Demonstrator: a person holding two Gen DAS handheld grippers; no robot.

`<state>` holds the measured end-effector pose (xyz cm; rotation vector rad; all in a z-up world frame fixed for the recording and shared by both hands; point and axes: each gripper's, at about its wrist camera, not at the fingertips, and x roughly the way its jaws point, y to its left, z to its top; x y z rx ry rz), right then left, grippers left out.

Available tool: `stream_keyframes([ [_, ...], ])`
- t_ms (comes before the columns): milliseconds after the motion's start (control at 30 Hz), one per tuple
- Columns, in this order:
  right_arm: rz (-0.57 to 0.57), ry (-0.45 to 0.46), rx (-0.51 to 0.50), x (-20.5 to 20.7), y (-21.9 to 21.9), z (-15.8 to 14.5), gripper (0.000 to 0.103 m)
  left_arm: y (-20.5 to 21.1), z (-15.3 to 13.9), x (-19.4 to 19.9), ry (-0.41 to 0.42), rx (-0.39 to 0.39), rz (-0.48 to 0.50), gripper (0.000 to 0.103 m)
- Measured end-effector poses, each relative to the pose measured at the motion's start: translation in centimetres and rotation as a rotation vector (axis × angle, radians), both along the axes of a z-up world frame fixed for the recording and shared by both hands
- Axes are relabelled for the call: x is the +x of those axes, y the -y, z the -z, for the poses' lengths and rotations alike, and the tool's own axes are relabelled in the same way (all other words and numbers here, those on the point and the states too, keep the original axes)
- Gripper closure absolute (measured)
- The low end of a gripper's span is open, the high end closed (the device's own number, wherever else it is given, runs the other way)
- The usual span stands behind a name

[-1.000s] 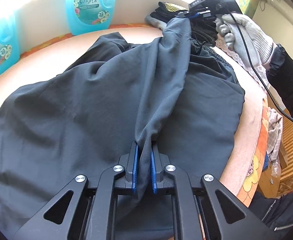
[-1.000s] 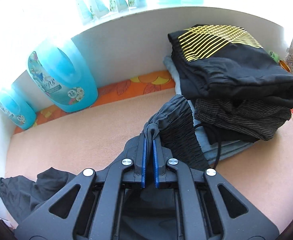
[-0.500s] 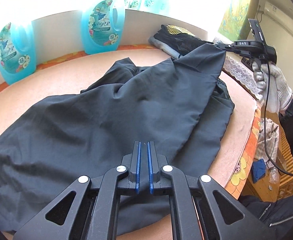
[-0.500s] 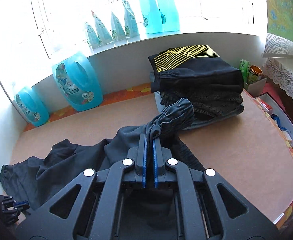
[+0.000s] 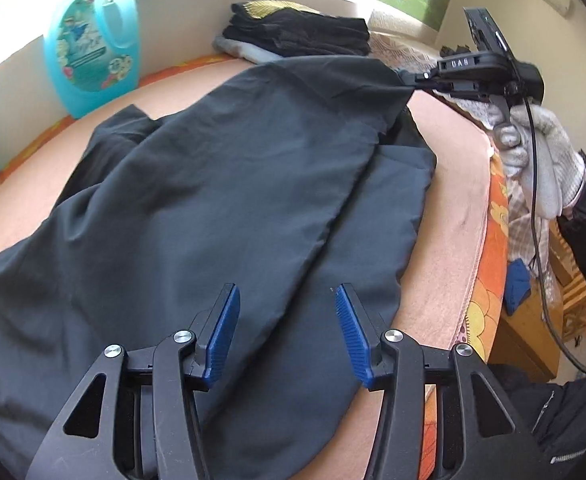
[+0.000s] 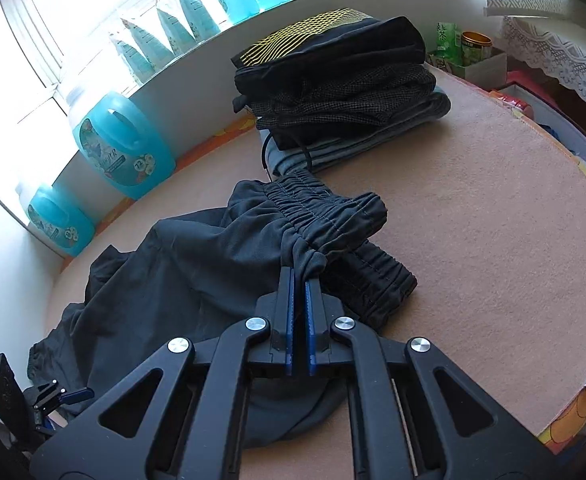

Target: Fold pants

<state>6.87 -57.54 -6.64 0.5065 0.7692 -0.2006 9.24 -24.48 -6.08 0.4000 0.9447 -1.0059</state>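
Observation:
Dark grey pants (image 5: 197, 208) lie spread over the tan table, one half folded over the other. My left gripper (image 5: 287, 316) is open just above the near leg end, holding nothing. My right gripper (image 6: 299, 276) is shut on the elastic waistband (image 6: 325, 216) and holds it slightly lifted; it also shows in the left wrist view (image 5: 409, 78) at the far right, pinching the pants' corner. The left gripper shows in the right wrist view (image 6: 57, 398) at the lower left.
A stack of folded dark clothes (image 6: 341, 80) sits at the back of the table (image 6: 493, 220). Blue detergent jugs (image 6: 123, 144) stand along the wall. Boxes and cans (image 6: 469, 52) lie beyond the right edge. A wooden stool (image 5: 573, 300) stands beside the table.
My left gripper has opened and let go of the pant leg, which now lies flat. My right gripper has pulled the waistband back toward the table's near right side.

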Motion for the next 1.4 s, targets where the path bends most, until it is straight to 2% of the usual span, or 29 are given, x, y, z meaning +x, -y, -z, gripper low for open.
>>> stream_keyframes([
  [167,-0.016,0.002,0.001,0.1,0.1,-0.3,0.097,2.6,1.5,-0.4,0.106,0.135,0.047,0.053],
  [267,-0.031,0.0,-0.01,0.5,-0.2,-0.6,0.097,3.2,1.3,-0.3,0.151,0.148,0.069,0.055],
  [300,-0.037,-0.001,-0.015,0.7,-0.3,-0.7,0.097,3.4,1.2,-0.2,0.171,0.154,0.077,0.06],
  [367,-0.044,-0.001,-0.016,1.0,-0.4,-0.8,0.097,3.8,1.1,0.1,0.169,0.154,0.09,0.099],
  [500,-0.047,-0.001,-0.009,1.3,-0.5,-0.9,0.097,3.3,0.2,1.0,0.16,0.094,0.043,0.1],
  [600,-0.05,0.018,-0.004,1.0,-0.6,-1.6,0.097,1.7,-2.0,2.0,0.111,-0.008,-0.004,0.1],
  [700,-0.052,0.063,0.031,-0.4,-0.7,-2.5,0.097,0.1,-4.4,2.4,0.111,-0.069,-0.032,0.1],
  [800,-0.05,0.081,0.054,-2.3,-1.1,-2.0,0.097,-1.5,-6.1,2.1,0.1,-0.111,-0.035,0.101],
  [867,-0.057,0.058,0.056,-3.1,-1.5,-0.8,0.097,-2.2,-6.2,1.3,0.082,-0.114,-0.01,0.101],
  [967,-0.047,-0.007,0.048,-3.3,-1.4,1.7,0.097,-1.8,-4.9,-0.4,0.079,-0.062,0.039,0.101],
  [1033,-0.049,-0.043,0.082,-3.1,-0.8,3.3,0.097,-1.2,-4.0,-1.3,0.089,-0.022,0.074,0.101],
  [1133,-0.053,-0.068,0.085,-2.9,0.3,4.0,0.097,-0.8,-3.6,-1.7,0.09,-0.006,0.088,0.101],
  [1167,-0.034,-0.058,0.114,-3.1,1.0,4.0,0.094,-0.7,-3.7,-1.7,0.092,-0.017,0.081,0.101],
  [1200,-0.007,-0.047,0.146,-3.4,1.9,3.9,0.08,-0.5,-3.9,-1.7,0.09,-0.024,0.08,0.101],
  [1233,0.026,-0.025,0.164,-3.8,2.7,3.7,0.057,-0.3,-4.0,-1.6,0.09,-0.03,0.082,0.101],
  [1267,0.058,-0.011,0.165,-4.1,3.3,3.6,0.048,-0.1,-4.1,-1.5,0.098,-0.035,0.081,0.101],
  [1300,0.074,-0.008,0.166,-4.2,3.8,3.5,0.042,0.3,-4.0,-1.5,0.102,-0.031,0.087,0.101],
  [1400,0.097,-0.013,0.237,-3.8,5.1,4.2,0.042,1.7,-3.5,-1.5,0.104,-0.006,0.122,0.097],
])
